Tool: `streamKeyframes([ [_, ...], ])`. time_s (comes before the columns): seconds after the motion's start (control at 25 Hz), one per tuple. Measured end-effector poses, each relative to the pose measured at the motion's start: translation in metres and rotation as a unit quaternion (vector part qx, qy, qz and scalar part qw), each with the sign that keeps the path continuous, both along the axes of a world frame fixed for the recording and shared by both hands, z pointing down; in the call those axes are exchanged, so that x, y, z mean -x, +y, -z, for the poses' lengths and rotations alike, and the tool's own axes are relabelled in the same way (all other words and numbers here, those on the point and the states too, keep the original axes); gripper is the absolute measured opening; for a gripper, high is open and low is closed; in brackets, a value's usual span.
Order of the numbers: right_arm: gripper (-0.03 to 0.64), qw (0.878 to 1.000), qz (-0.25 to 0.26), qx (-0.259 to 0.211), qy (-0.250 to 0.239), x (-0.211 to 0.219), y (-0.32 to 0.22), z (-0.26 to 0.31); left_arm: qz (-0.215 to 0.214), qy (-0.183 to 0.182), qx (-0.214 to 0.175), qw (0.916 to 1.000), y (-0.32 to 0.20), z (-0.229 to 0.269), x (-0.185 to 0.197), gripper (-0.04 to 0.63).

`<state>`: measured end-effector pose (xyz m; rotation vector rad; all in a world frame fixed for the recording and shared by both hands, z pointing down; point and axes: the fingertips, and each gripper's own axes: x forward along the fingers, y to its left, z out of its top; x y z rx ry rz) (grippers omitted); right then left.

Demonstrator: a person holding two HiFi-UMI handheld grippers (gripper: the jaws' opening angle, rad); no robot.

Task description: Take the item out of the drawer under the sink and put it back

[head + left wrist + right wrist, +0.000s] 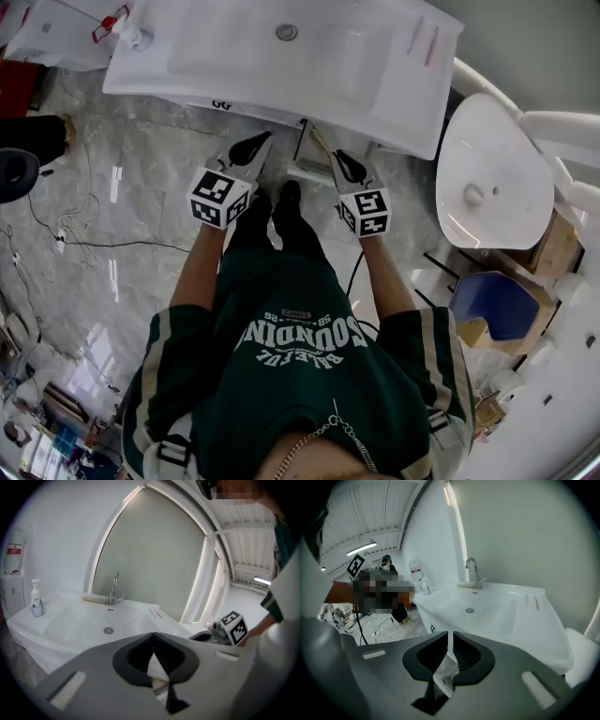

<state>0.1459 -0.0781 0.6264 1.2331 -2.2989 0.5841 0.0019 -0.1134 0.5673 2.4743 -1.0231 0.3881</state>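
I stand facing the white sink (356, 56) with a gripper in each hand. My left gripper (256, 142) points at the sink's front rim, and in its own view the jaw tips (153, 634) meet, with nothing held. My right gripper (340, 157) sits just right of it, and its tips (450, 633) stand a narrow slit apart with nothing pressed between them. Between the two grippers a white-edged part (307, 155) shows under the rim; it looks like the drawer standing slightly out. No item from the drawer can be made out.
A faucet (114, 588) and a soap bottle (36, 603) stand on the sink. A white toilet (492, 173) is close on the right, with a blue object (497, 302) and boxes behind it. Cables (84, 239) trail over the marble floor on the left.
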Motion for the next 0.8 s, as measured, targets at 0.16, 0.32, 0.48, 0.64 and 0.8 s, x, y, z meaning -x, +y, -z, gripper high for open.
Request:
streamKeyframes([
  [0.16,0.078,0.998,0.027,0.047,0.039,-0.001,0.011,-0.054,0.006,-0.004,0.012,0.9999,0.005,-0.021,0.004,0.049],
  [0.32,0.109,0.992,0.052,0.093,0.073,-0.006,0.013,-0.110,0.020,-0.003,0.031,0.9993,0.009,-0.046,0.006,0.049],
  [0.48,0.109,0.983,0.075,0.122,0.111,-0.007,0.006,-0.160,0.028,-0.005,0.045,0.9986,0.016,-0.064,0.010,0.049],
  [0.64,0.109,0.971,0.101,0.154,0.152,-0.009,0.008,-0.217,0.022,-0.006,0.056,0.9981,0.023,-0.076,0.008,0.049],
  [0.8,0.109,0.955,0.122,0.185,0.198,-0.012,0.006,-0.266,0.029,-0.003,0.063,0.9976,0.023,-0.083,0.012,0.049],
])
